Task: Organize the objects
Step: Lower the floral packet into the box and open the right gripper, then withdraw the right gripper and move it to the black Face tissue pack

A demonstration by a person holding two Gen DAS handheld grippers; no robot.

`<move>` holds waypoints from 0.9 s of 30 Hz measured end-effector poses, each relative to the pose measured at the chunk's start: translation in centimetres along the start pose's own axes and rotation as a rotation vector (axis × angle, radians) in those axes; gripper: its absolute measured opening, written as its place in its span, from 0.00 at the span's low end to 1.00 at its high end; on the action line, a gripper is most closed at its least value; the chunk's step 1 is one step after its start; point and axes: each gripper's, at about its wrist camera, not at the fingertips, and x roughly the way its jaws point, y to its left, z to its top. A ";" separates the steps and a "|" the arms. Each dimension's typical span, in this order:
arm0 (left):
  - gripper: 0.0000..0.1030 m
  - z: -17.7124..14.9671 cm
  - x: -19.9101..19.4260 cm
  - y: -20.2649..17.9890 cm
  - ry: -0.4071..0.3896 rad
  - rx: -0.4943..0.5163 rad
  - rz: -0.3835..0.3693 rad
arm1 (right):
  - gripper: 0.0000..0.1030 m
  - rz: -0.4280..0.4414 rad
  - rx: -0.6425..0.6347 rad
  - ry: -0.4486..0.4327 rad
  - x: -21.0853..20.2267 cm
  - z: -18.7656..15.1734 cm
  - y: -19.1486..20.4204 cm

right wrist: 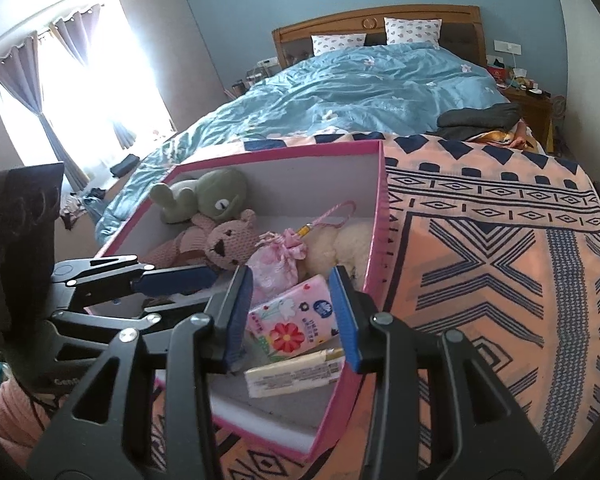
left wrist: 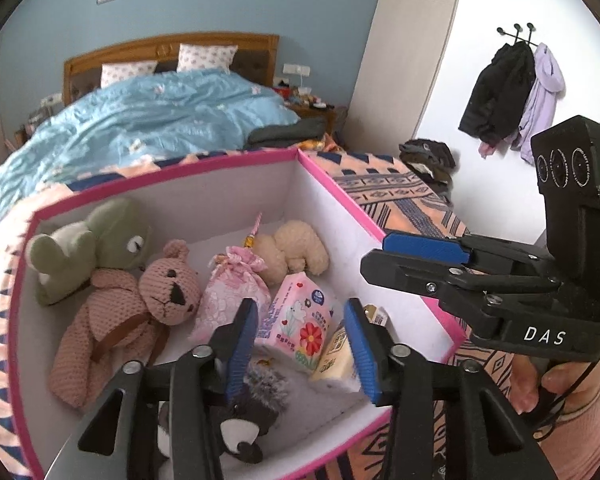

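Pink-rimmed box on patterned blanket; plush toys crowd far end. Left gripper spread, empty, above tissue pack. Right gripper likewise spread, empty.

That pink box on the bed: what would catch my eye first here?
The pink-rimmed box sits on a patterned blanket, packed with soft toys: a green frog in the far corner, a knitted pink bear beside it. Nearer, a flowery tissue pack lies below the open left gripper.

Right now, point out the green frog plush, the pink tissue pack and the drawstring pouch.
green frog plush [left wrist: 116, 232]: left wrist view, on its head.
pink tissue pack [left wrist: 300, 320]: left wrist view, on its printed front.
drawstring pouch [right wrist: 274, 270]: right wrist view, on its body.
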 end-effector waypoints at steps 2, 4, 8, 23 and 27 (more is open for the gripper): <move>0.47 -0.4 -1.0 -0.4 -0.027 0.009 0.005 | 0.42 0.020 -0.002 -0.009 -0.6 -0.3 0.2; 0.50 -0.8 -1.8 -0.7 -0.048 0.017 0.016 | 0.43 0.038 -0.004 -0.012 -1.1 -0.5 0.6; 0.55 -1.7 -3.4 -1.5 -0.083 0.042 0.040 | 0.45 0.068 -0.012 -0.019 -2.2 -1.2 1.2; 0.72 -5.6 -6.3 -3.5 -0.117 0.084 0.042 | 0.53 0.140 -0.019 -0.029 -6.1 -5.6 3.2; 0.73 -7.1 -6.1 -4.0 -0.085 0.092 0.019 | 0.54 0.134 -0.002 -0.012 -6.5 -7.4 3.0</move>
